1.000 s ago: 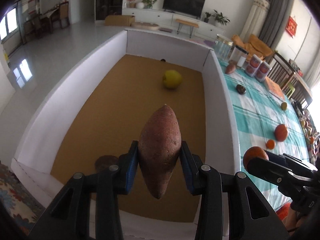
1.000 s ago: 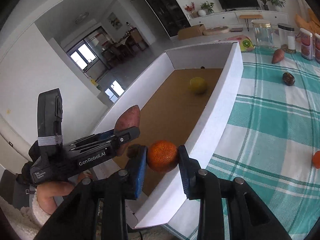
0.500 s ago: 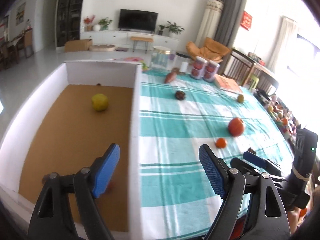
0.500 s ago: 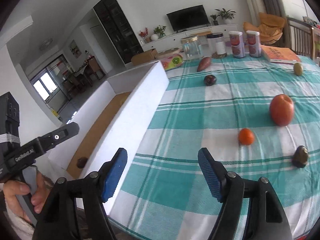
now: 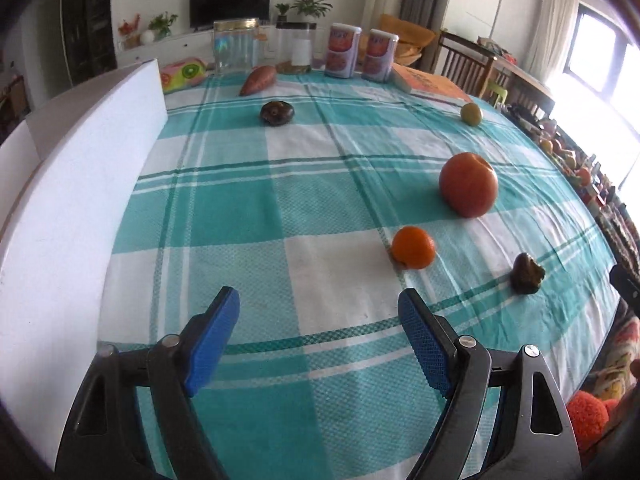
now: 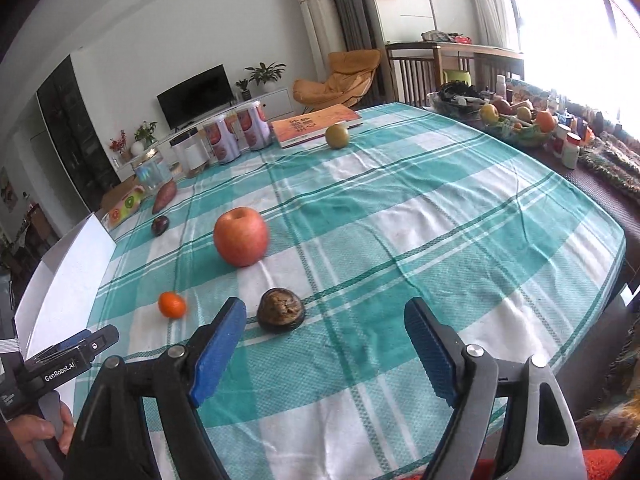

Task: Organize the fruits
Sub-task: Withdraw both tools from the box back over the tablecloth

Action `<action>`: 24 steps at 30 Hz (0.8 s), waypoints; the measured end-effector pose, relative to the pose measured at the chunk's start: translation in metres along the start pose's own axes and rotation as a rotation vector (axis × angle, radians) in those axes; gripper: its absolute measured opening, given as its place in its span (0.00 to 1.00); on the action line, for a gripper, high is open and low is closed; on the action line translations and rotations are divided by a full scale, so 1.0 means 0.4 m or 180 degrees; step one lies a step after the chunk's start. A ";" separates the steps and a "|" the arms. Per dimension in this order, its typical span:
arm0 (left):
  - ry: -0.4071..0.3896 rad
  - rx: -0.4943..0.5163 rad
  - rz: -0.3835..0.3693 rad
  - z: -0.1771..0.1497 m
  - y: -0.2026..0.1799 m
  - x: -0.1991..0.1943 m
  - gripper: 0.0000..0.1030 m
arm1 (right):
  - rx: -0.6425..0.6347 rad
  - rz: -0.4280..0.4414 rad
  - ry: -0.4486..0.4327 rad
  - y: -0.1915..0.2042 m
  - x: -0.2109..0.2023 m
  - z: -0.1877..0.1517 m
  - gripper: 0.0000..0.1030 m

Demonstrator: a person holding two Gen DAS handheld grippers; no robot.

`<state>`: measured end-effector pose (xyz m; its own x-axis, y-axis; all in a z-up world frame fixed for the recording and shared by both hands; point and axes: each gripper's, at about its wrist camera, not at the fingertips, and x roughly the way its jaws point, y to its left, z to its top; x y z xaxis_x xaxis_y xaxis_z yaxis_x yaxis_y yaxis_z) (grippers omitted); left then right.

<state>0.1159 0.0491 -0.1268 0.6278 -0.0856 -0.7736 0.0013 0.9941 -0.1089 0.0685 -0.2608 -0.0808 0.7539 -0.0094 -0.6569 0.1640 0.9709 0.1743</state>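
The left claw is spread and empty over the teal-checked cloth surface, the white box wall to its left. The small orange tangerine lies ahead-right. The right claw, jaws just widened, is empty; a wrinkled brown fruit lies just ahead, and a red apple is farther on.

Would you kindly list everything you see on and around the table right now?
apple: 1, red, mid-table
tangerine: 1, orange, near box
dark fruits: 2, brown, one near, one far
sweet potato: 1, reddish, far end
pear: 1, green, by book
book: 1, orange
cans: 2, red-white
jars: 2, clear
box: 1, white, table's left
left tongs: blue pads, open, empty
right tongs: blue pads, open, empty
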 end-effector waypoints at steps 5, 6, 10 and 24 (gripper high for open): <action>-0.0044 -0.0011 0.0197 -0.007 0.025 0.053 0.81 | 0.0283 0.0043 0.0061 -0.067 0.012 -0.004 0.80; -0.0052 -0.0010 0.0212 -0.008 0.028 0.060 0.81 | 0.0278 0.0044 0.0071 -0.065 0.013 -0.005 0.80; -0.0016 -0.0022 0.0272 -0.014 0.031 0.080 0.81 | 0.0185 -0.0018 0.0069 -0.046 0.016 -0.012 0.81; 0.0038 0.0078 0.0220 -0.014 0.017 0.088 0.87 | 0.0103 -0.0156 -0.0010 -0.032 0.007 -0.014 0.86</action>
<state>0.1337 0.0526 -0.1584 0.6177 -0.0174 -0.7862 -0.0225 0.9990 -0.0398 0.0648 -0.2721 -0.0892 0.7464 -0.0574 -0.6630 0.2212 0.9610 0.1658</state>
